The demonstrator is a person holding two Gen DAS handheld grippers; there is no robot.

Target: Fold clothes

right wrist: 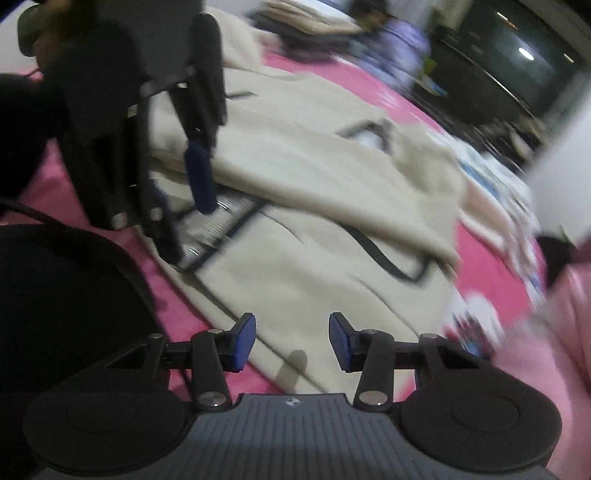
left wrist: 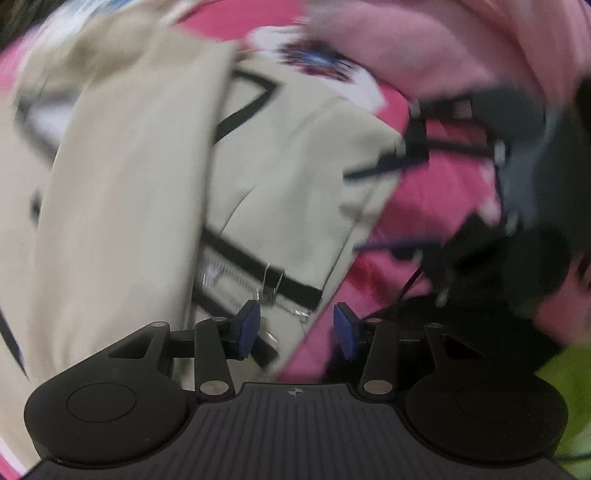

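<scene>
A cream jacket with black trim and a metal zip lies spread on a pink bedspread. My left gripper hovers over the jacket's lower edge by the zip end; its blue pads stand apart and press on nothing. The right wrist view shows the left gripper pointing down at the zip. My right gripper hangs above the jacket's near edge, also open, with only cloth below the gap. From the left wrist view, the right gripper is a blur at the jacket's right edge.
A pink sleeve reaches in at top right. At the far end of the bed are a stack of folded clothes and a person in purple. Dark furniture fills the back right. A green item is at the right.
</scene>
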